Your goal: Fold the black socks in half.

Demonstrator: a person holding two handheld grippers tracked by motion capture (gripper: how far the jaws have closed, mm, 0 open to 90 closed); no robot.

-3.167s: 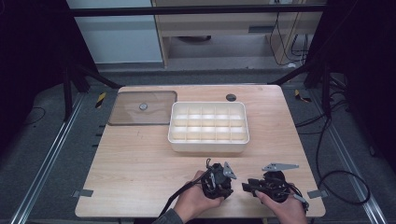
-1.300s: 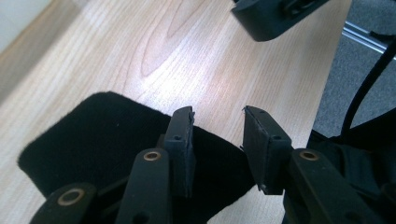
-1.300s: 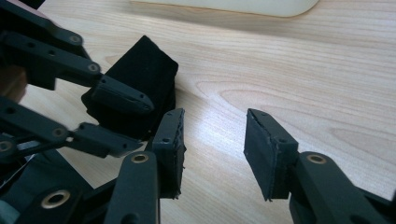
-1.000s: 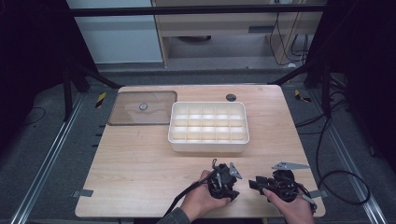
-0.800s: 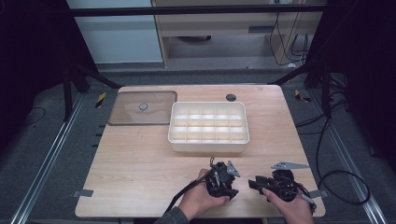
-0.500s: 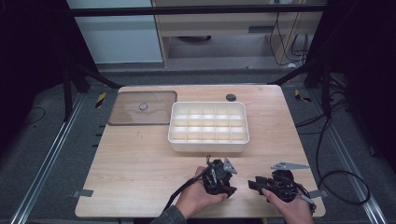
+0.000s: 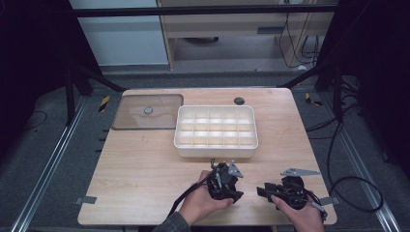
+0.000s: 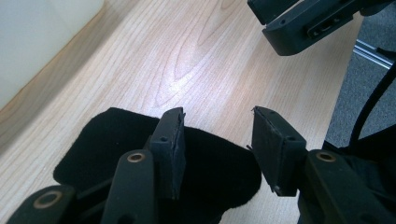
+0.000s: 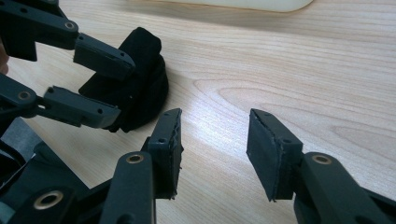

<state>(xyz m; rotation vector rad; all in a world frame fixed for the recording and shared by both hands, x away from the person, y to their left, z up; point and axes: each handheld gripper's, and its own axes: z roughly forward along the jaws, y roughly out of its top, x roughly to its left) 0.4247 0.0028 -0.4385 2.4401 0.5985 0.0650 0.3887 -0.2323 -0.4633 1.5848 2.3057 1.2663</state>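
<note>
Left gripper (image 8: 217, 140) first: I've got its jaws parted with bare wood showing in the gap, and they have just been opening. Nothing sits between the pads. Right under it lies a black folded cloth (image 8: 210, 172), soft and dark, flat on the wooden table (image 8: 196, 56); my left-hand pad hangs over it, while the other pad stands over bare wood just beside its edge. I can't tell whether any pad touches the fabric.

Over to my right gripper (image 9: 215, 149): jaws apart too, only table grain between them, holding nothing. From its camera the cloth (image 9: 140, 79) looks bunched up, a rounded dark lump, with the left gripper's (image 9: 93, 84) two jaws straddling it, one above and one below in that view. The right gripper's own tips sit just beside the cloth, not on it.

From the high view, both of my hands are at the near edge of the table, left gripper (image 7: 223, 181) and right gripper (image 7: 275, 191) near each other, tips turned toward one another. A white compartment tray (image 7: 215, 150) sits past them at mid-table, its cells pale. To its left lies a clear brownish lid (image 7: 145, 113) with a small round knob, flat on the wood. A small black round thing (image 7: 239, 101) sits near the far edge.
</note>
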